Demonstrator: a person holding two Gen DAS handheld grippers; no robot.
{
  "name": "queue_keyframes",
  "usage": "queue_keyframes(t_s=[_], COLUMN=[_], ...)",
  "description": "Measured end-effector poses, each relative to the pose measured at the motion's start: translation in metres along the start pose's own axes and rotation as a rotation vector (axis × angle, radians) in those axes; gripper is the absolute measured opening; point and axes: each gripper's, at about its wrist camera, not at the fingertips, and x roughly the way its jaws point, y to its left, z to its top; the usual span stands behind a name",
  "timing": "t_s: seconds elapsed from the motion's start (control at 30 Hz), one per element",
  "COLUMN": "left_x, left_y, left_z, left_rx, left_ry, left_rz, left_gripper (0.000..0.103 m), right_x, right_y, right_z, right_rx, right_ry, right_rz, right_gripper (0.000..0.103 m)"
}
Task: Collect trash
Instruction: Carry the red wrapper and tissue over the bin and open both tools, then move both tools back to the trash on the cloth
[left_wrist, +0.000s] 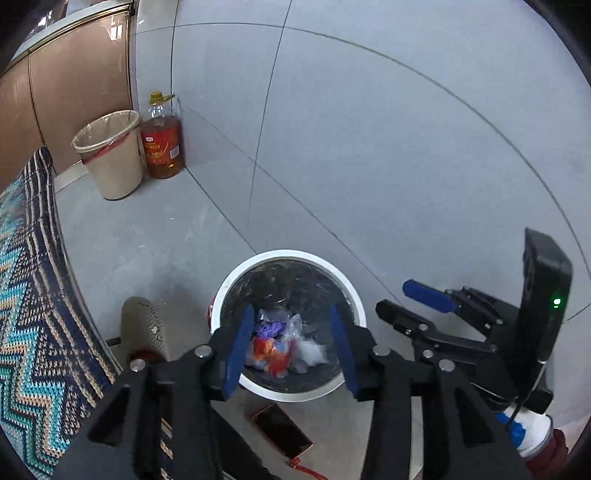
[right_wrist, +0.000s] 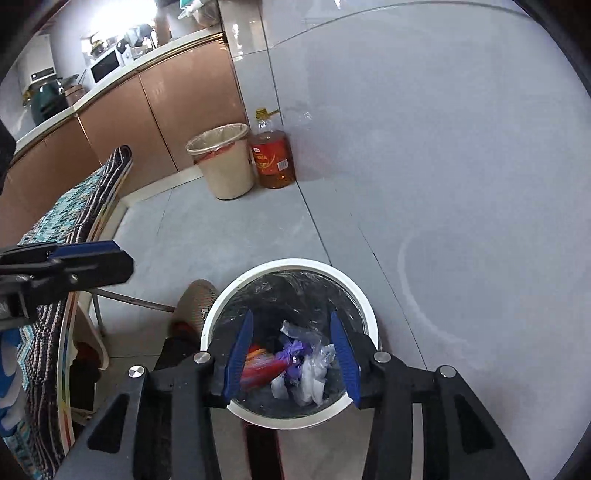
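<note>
A white round bin (left_wrist: 236, 277) with a black liner stands on the grey floor. Crumpled trash (left_wrist: 280, 347), clear plastic, purple and red wrappers, lies at its bottom. My left gripper (left_wrist: 291, 314) hovers above the bin mouth, open and empty. The right gripper (left_wrist: 406, 299) shows at the right of this view, open beside the bin. In the right wrist view the same bin (right_wrist: 258, 273) and trash (right_wrist: 291, 365) lie under my right gripper (right_wrist: 291, 321), which is open and empty. The left gripper (right_wrist: 122, 258) enters from the left edge.
A beige bin (right_wrist: 225, 162) with a liner and an oil bottle (right_wrist: 273, 155) stand by the wall next to brown cabinets (right_wrist: 147, 110). A chair with a knitted zigzag cover (left_wrist: 33, 295) is at the left. A shoe (left_wrist: 144, 325) and a red phone (left_wrist: 284, 432) lie by the white bin.
</note>
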Motion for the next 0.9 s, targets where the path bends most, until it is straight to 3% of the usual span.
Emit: queue_keyframes(t_s=[0.2,0.43,0.57,0.9], left_x=[-0.035,-0.105,-0.15,-0.26], left_y=[0.011,0.025,0.036,0.088], left_z=[-0.005,-0.018,-0.032,-0.09], left_rx=[-0.025,-0.023,-0.034,-0.124], left_ry=[-0.093,-0.224,-0.276,-0.425], left_rz=[-0.012,0.009,0.038,0.163], left_gripper=[0.042,0.042,0.051,0.052], right_x=[-0.019,-0.068,-0.105,-0.177], right_y=[0.002,0.031,0.057,0.136], right_z=[0.0,0.022,0.031,0.042], right_rx=[0.004,-0.012,-0.051,-0.171], right_ry=[-0.025,-0.149,-0.231,-0.374], right_rz=[0.004,0.033,0.062,0.181], right_gripper=[0.045,0.051,0.054,0.057])
